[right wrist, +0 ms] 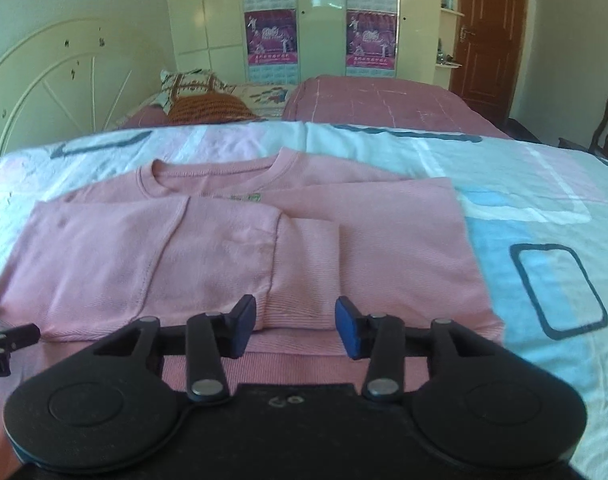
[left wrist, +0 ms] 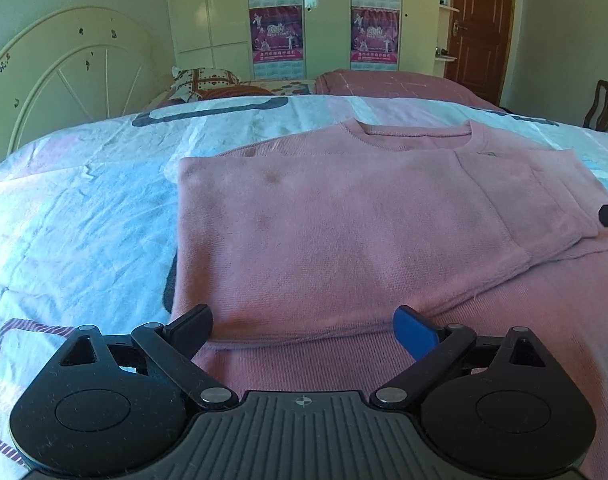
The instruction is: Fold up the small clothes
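A pink sweater (left wrist: 343, 216) lies flat on the bed (left wrist: 84, 200), spread over a quilt (right wrist: 523, 208) with pale blue, white and pink blocks. Its neckline points toward the far edge of the bed, where a pillow (left wrist: 202, 82) lies by the headboard (left wrist: 64, 80). Both sides of the sweater are folded in, and one sleeve lies across the front with its ribbed cuff (right wrist: 304, 268) pointing toward the near edge.

The left tongs (left wrist: 304, 330) hang wide open above the sweater's near hem, with nothing between the fingers. The right tongs (right wrist: 296, 328) are about half open, one finger on each side of the cuff's end, the pads clear of the cloth and gripping nothing.

A wardrobe (right wrist: 304, 20) and a brown door (left wrist: 481, 28) stand behind the bed.
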`<state>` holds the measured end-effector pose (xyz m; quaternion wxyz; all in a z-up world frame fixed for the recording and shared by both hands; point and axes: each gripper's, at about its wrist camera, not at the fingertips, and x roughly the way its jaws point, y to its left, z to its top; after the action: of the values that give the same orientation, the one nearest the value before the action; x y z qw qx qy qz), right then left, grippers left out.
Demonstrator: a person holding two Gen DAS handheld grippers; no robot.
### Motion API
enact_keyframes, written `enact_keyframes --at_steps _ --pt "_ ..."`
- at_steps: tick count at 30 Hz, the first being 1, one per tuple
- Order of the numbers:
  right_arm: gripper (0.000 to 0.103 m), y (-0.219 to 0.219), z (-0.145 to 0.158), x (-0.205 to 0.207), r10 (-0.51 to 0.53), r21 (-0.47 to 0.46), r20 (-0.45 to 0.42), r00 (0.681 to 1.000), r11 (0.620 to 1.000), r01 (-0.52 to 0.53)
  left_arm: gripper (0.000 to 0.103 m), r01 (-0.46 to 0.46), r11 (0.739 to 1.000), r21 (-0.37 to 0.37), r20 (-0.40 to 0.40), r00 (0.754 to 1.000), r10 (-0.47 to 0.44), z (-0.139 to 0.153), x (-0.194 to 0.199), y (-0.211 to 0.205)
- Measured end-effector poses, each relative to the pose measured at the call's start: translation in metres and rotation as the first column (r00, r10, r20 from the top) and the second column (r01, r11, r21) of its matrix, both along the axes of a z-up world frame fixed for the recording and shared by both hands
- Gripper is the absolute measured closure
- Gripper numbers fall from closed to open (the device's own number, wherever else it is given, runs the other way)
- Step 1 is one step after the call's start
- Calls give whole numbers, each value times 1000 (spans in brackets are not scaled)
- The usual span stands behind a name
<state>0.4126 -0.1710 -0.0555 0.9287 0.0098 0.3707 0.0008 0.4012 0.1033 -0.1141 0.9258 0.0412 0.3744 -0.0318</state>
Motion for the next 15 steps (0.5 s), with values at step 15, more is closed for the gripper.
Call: enact_keyframes --at_steps 15 --pt "44 -106 14 -99 -64 151 -49 997 986 70 7 -105 992 -75 -85 991 99 8 -132 48"
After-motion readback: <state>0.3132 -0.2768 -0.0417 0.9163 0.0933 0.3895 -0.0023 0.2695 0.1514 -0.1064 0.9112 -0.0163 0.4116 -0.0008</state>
